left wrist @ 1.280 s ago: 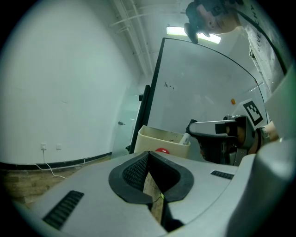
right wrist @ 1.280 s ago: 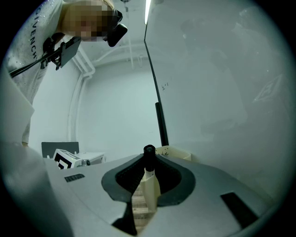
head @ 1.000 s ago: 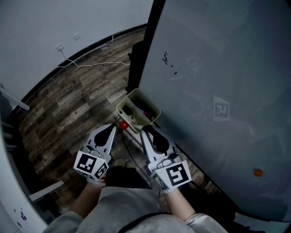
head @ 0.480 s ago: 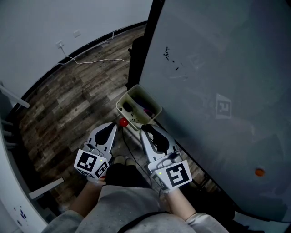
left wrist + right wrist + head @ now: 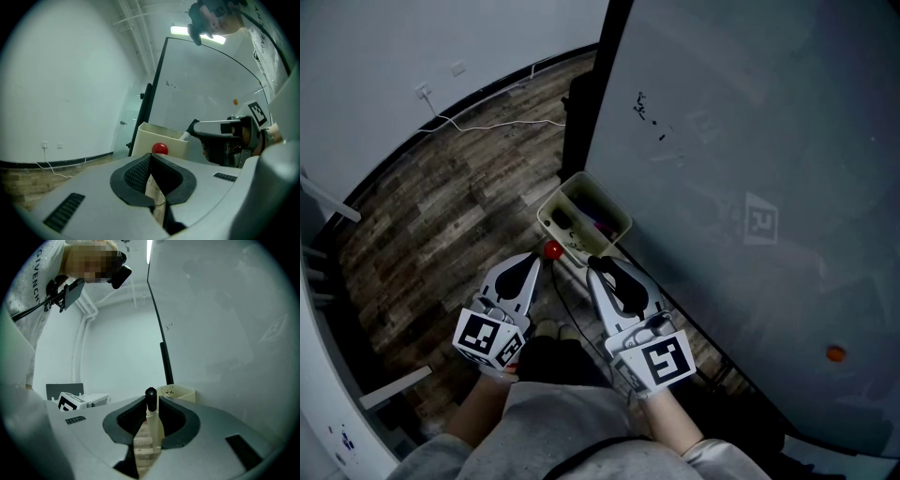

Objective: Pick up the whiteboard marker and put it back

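Cream-barrelled, black-capped whiteboard marker (image 5: 153, 420) pinched in the right tongs (image 5: 595, 265).
Both hands point toward the bin (image 5: 614, 217) at 12 o'clock; left tongs (image 5: 537, 258), at 9 o'clock, closed empty.

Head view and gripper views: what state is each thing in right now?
right gripper: shut on the whiteboard marker.
whiteboard marker: capped, black cap pointing forward.
left gripper: shut, empty.
cream bin: open-topped, dark items inside.
whiteboard: mostly blank, a few small marks.

Ahead of right gripper (image 5: 594, 264) — way is barred by cream bin (image 5: 602, 197) and red ball (image 5: 553, 249); right side is closed off by whiteboard (image 5: 750, 141); wood floor (image 5: 459, 206) open leftward.
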### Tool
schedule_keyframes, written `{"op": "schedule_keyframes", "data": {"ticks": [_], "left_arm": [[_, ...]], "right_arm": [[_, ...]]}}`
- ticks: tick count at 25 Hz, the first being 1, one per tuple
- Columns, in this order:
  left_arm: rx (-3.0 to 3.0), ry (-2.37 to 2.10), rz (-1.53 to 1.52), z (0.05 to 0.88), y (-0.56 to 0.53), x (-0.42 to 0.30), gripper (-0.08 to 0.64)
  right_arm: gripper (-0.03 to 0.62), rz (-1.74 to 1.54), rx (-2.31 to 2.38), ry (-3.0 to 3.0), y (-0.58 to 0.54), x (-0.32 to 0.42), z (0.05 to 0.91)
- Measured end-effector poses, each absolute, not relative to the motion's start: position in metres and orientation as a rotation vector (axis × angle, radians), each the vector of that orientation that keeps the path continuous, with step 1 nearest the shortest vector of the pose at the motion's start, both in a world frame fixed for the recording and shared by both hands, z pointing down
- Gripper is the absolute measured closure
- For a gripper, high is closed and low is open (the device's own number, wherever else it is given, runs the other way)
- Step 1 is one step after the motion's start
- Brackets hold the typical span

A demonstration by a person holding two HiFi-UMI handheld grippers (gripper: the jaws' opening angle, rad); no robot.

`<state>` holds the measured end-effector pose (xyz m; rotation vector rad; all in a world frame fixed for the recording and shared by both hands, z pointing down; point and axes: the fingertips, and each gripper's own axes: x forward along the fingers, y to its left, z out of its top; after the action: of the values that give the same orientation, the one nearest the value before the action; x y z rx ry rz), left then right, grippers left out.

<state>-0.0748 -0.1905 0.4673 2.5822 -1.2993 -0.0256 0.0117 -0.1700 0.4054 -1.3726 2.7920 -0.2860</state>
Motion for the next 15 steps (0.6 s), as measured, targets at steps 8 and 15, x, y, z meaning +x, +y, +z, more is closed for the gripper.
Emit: {"op": "schedule_keyframes", "data": {"ticks": [8,15], "left_arm": [[2.583,-1.299,-0.027,0.467,-0.186,-0.073,0.545],[2.582,-1.292,-0.023,0.468,-0.18,-0.069,0.545]], "right_arm": [[0.514,-0.307,-1.376,2.807,-0.165,0.013,0.41],[0.512,-0.315,-1.382,2.802,-0.159,0.017,0.413]]}}
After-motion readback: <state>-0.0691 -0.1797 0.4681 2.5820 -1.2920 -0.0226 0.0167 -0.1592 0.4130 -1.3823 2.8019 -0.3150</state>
